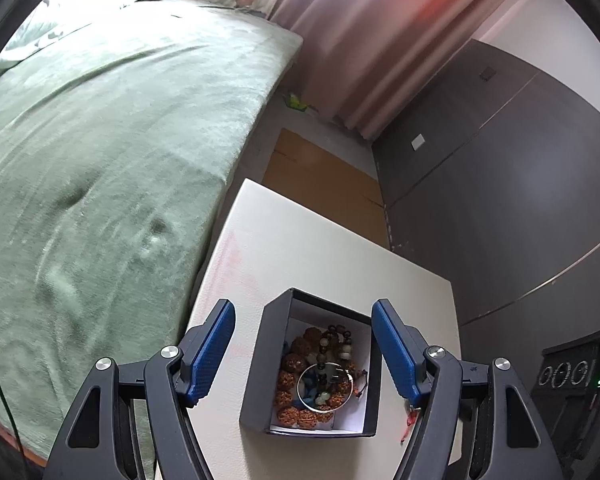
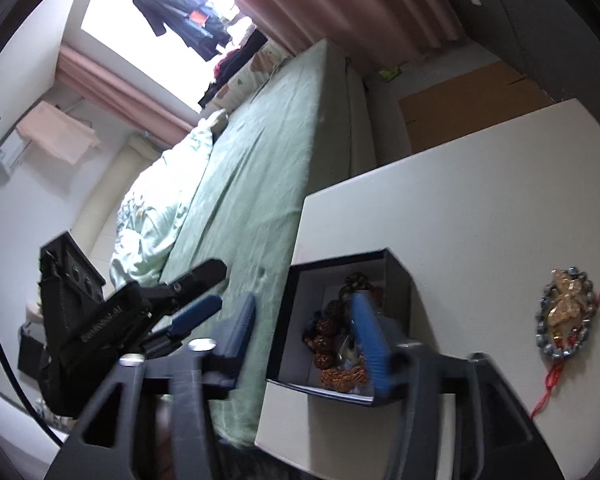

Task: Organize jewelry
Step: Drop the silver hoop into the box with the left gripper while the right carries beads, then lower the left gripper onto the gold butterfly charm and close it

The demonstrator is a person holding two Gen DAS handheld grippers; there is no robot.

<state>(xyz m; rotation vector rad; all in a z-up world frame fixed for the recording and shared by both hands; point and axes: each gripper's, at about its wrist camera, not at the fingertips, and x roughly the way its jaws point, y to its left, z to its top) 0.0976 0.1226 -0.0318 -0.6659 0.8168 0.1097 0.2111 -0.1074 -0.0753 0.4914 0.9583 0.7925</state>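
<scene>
Your left gripper (image 1: pixel 303 354) is spread wide and holds nothing; its two blue pads (image 1: pixel 214 350) straddle the one black box (image 1: pixel 260 364), which stands on the white table (image 1: pixel 284 248). In that box lies a heap of brown and dark bead bracelets (image 1: pixel 300 368) with one thin silver bangle (image 1: pixel 325 387) on top; the bead strands are too tangled to count. Your right gripper (image 2: pixel 304 332) is also spread and empty, tilted, one pad over the box and the other out over the green bed (image 2: pixel 260 168). One blue-beaded bracelet with a gold ornament (image 2: pixel 565 314) lies on the table well apart from the box, a red cord trailing from it. The left gripper's white lettering is too blurred to read.
</scene>
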